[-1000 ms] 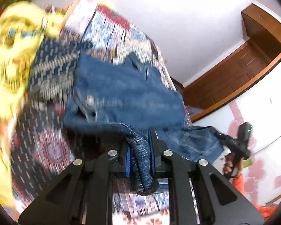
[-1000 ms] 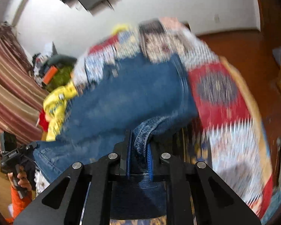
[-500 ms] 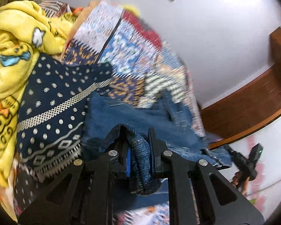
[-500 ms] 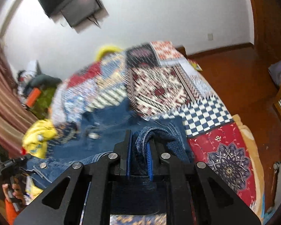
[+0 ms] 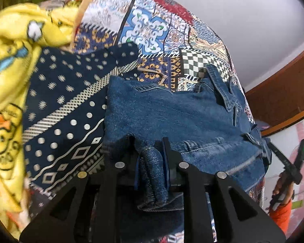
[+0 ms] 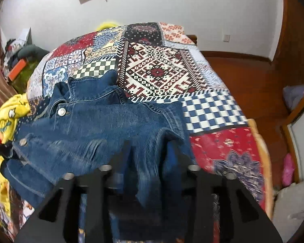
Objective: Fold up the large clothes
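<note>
Denim jacket (image 6: 103, 129) lies folded on the patchwork quilt (image 6: 162, 70), a navy dotted cloth (image 5: 64, 109) and yellow blanket (image 5: 8, 77) crowding its left edge. Since a second ago both hands dropped down to the bed. Left gripper (image 5: 151, 158) has just eased a bit but a denim fold still sits pinched in it. Right gripper (image 6: 148, 154) just opened wide, denim loose between its jaws.

No legible text or labels.
</note>
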Motion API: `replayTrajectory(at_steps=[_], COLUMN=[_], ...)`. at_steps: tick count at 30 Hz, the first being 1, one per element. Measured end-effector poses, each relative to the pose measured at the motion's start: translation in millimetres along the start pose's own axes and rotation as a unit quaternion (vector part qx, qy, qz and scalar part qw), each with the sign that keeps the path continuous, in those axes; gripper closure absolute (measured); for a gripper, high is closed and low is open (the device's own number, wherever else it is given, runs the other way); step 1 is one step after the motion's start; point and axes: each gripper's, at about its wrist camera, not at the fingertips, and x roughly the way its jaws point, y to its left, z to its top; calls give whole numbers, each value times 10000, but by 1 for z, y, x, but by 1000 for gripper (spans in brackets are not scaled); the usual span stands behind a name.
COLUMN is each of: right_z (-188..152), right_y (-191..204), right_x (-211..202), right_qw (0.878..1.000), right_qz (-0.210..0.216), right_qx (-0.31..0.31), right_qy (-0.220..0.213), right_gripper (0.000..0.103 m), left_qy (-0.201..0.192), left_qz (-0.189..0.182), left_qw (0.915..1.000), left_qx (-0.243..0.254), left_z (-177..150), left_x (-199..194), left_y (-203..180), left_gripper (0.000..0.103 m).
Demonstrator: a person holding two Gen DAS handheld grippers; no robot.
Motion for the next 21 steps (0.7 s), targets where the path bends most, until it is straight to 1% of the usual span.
replayTrajectory(at_steps=[2, 3, 4, 6, 9, 11, 13, 16, 18, 19, 21], right_z=[-4, -7, -10, -17, -32, -43, -55, -70, -79, -83, -89], right_y=[5, 7, 10, 15, 26, 35, 45, 60, 68, 72, 77], right_x=[-26, -32, -43, -62, -83, -86, -86, -73, -58, -48, -34], right_qw=[9992, 9987, 9981, 9970, 9954, 9944, 9932, 9917, 9912, 9911, 9912], right_qz=[-120, -111, -86, 34, 271, 438, 602, 774, 857, 875, 883], right_qx=[-232, -323, -413, -518, -649, -728, -837, -978, -1008, -1005, -966], right_qy=[-288, -370, -441, -568, -656, -626, -533, -298, -108, 16, 175], right_gripper=[56, 55, 52, 46, 44, 43, 42, 42, 42, 42, 42], left_qy=[-197, -305, -518, -871, -972, -952, -836, -603, -491, -486, -487], left_qz=[202, 340, 544, 695, 625, 537, 509, 482, 536, 586, 606], left_qw=[9993, 9983, 9959, 9911, 9886, 9875, 9860, 9833, 9806, 9797, 9816], left_qx=[256, 352, 498, 725, 961, 1135, 1350, 1649, 1822, 1853, 1744], left_z=[-4, -6, -11, -20, -34, -48, -63, -86, -97, -103, -106], left_x=[-17, -25, -37, -56, -73, -77, -72, -56, -40, -34, -16], left_y=[-13, -18, -26, -38, -54, -67, -79, -96, -104, -108, -109], left_gripper=[71, 55, 41, 33, 32, 31, 26, 26, 26, 26, 26])
